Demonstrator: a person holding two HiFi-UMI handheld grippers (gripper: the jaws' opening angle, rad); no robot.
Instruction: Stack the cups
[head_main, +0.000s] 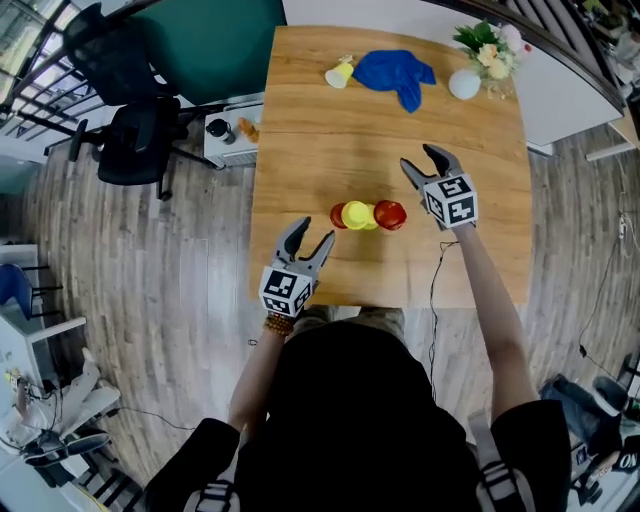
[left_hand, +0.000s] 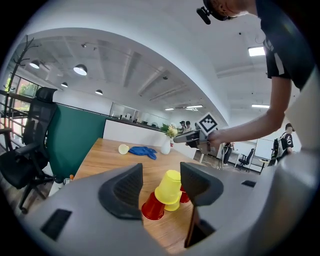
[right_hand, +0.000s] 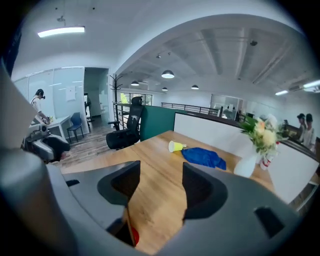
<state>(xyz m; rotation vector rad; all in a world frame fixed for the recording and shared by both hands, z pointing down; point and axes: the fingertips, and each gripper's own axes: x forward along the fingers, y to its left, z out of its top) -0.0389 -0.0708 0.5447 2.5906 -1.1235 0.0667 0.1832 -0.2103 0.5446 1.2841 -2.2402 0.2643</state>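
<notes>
I am standing over the wooden table (head_main: 300, 120), with a black office chair (head_main: 135, 140) sitting on the floor off its left edge. I am holding my left gripper (head_main: 312, 236) at the near edge, its jaws spread and gripping nothing, with the cups showing through the gap farther along the table. I am holding my right gripper (head_main: 418, 158) over the table just right of the cups, its jaws likewise released wide, with only bare wood between them. A blue cloth (head_main: 395, 75) is lying at the far end, near a white vase of flowers (head_main: 465, 83). The cups are sitting mid-table between my grippers: a top yellow cup (left_hand: 169, 187) is resting upside down on a red cup (left_hand: 152, 207) and a lower yellow cup (left_hand: 174, 205), with a second red cup (left_hand: 184, 196) close behind them. A lone yellow cup (head_main: 340, 73) is lying on its side beside the cloth.
</notes>
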